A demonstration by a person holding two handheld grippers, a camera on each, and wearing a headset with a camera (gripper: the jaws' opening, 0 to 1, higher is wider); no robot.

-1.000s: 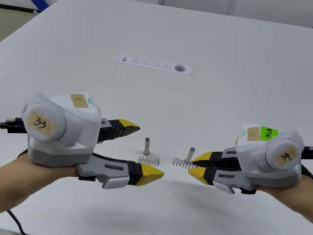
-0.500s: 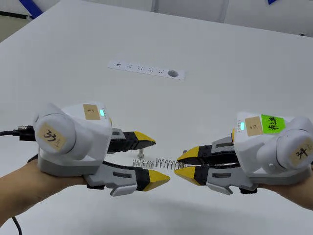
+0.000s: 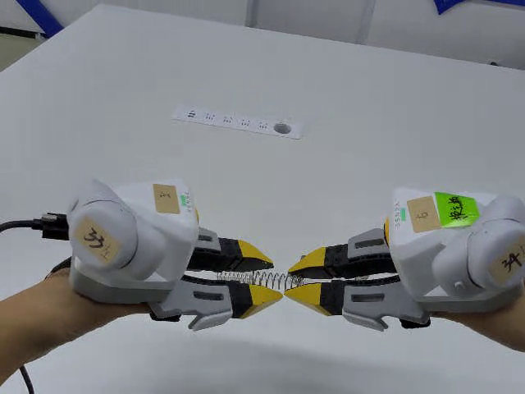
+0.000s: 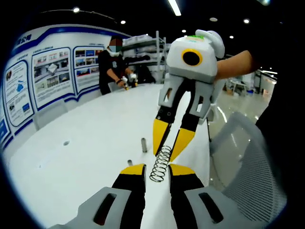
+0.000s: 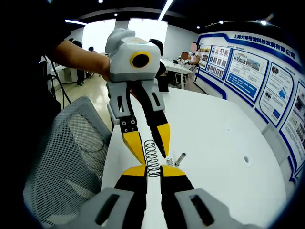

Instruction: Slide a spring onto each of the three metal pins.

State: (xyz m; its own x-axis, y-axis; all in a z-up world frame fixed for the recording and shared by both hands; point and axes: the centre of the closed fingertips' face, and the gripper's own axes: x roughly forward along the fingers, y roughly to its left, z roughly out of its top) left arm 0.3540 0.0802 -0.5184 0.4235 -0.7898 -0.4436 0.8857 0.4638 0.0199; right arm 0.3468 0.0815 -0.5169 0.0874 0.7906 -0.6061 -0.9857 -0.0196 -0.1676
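Spanning the gap between the two tools, the spring (image 3: 261, 279) hangs level in the air above the bench (image 3: 344, 98), close to its near edge. One end sits between the yellow tips of the right gripper (image 3: 292, 277), which is clenched on it, its jaws drawn close with the coils pinched between them. The other end lies between the tips of the left gripper (image 3: 271, 275), whose jaws stand narrowly apart about the coils. It cannot be told whether they press on the spring. The two grippers point at each other, tip almost to tip. In the left gripper view, one metal pin (image 4: 144, 144) stands upright on the bench beyond the spring, and a second pin (image 4: 129, 162) stands nearer, just left of the spring's lower coils. Towards the far edge, well apart from the grippers, a white socket strip (image 3: 238, 121) lies flat in the bench top. A mesh chair back (image 5: 66, 157) stands beside the near edge.
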